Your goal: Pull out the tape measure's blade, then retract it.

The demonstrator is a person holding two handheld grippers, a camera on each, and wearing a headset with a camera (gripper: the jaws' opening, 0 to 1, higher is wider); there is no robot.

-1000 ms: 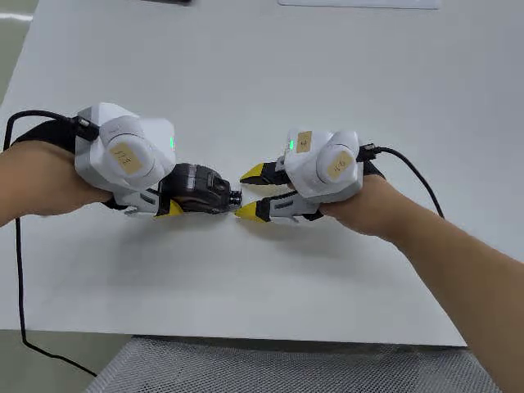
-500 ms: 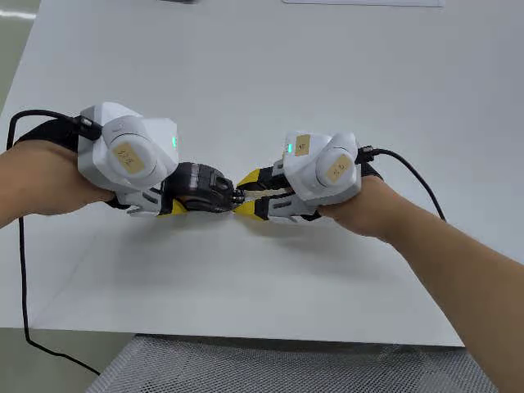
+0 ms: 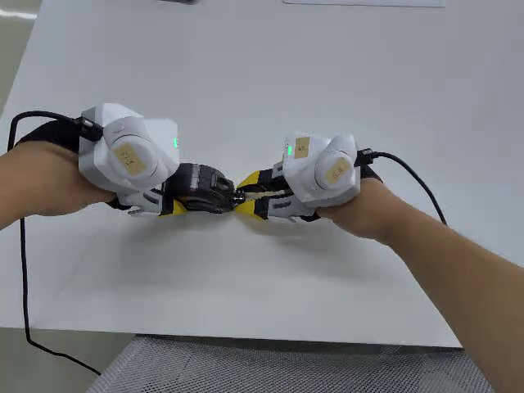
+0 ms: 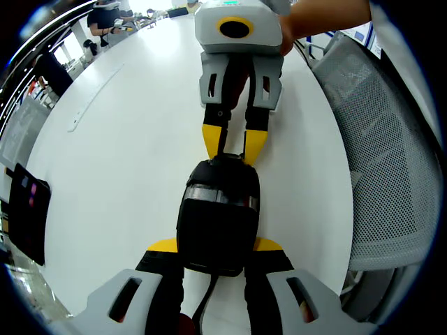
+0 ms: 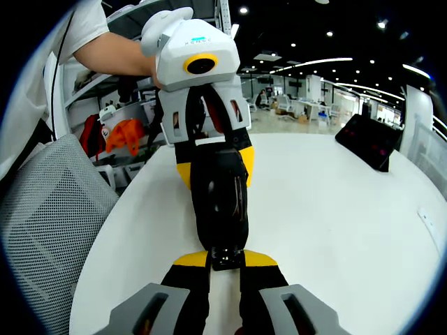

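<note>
A black tape measure (image 3: 201, 187) lies just above the white table, with my left gripper (image 3: 171, 205) shut on its body. In the left gripper view the case (image 4: 218, 216) sits between the yellow fingertips (image 4: 165, 245). My right gripper (image 3: 246, 196) faces it from the right, its jaws closed on the blade's end hook (image 5: 227, 258) at the case mouth. The case (image 5: 218, 192) rises straight ahead in the right gripper view, with the left gripper (image 5: 213, 164) behind it. No blade length shows between case and hook.
The white table (image 3: 327, 74) stretches away beyond the grippers. A grey mesh chair (image 3: 246, 364) sits at the near edge. A black cable (image 3: 18, 270) hangs over the left side. A black flat device (image 4: 26, 209) lies off to one side.
My right gripper has moved left to the tape measure's mouth and its jaws have closed from open onto the end hook. The left gripper has held still.
</note>
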